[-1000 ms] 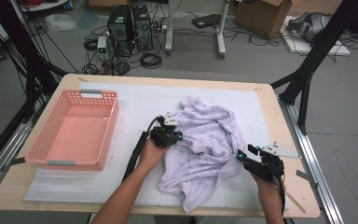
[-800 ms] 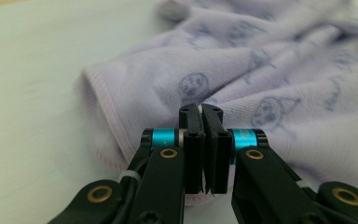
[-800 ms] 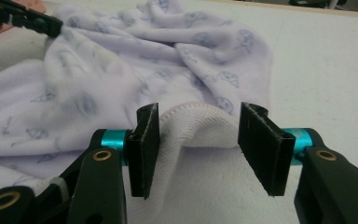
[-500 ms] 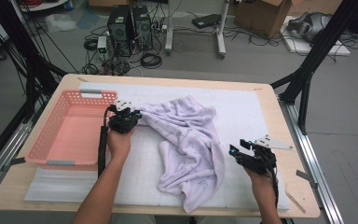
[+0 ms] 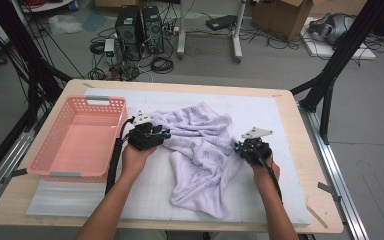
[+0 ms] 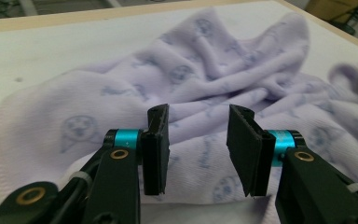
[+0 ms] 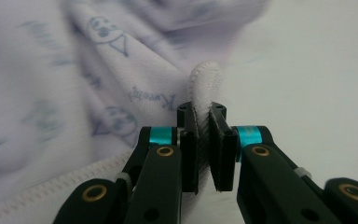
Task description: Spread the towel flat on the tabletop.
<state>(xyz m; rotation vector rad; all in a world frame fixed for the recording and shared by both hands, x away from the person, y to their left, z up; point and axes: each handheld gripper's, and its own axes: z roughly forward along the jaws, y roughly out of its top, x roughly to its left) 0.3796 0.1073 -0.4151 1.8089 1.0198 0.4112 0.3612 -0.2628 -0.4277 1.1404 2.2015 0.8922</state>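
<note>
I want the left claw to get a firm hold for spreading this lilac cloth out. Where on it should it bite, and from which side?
Probably the cloth's left edge, in front of the open left claw, coming in low from the basket side. The edge there lies fairly flat on the mat, opposite the hemmed fold the right claw already pinches.

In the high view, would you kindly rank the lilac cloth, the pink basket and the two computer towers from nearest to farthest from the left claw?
1. Lilac cloth: directly at the left claw, on its right, between the open jaws.
2. Pink basket: just to its left on the table.
3. Computer towers: on the floor beyond the table's far edge.
</note>
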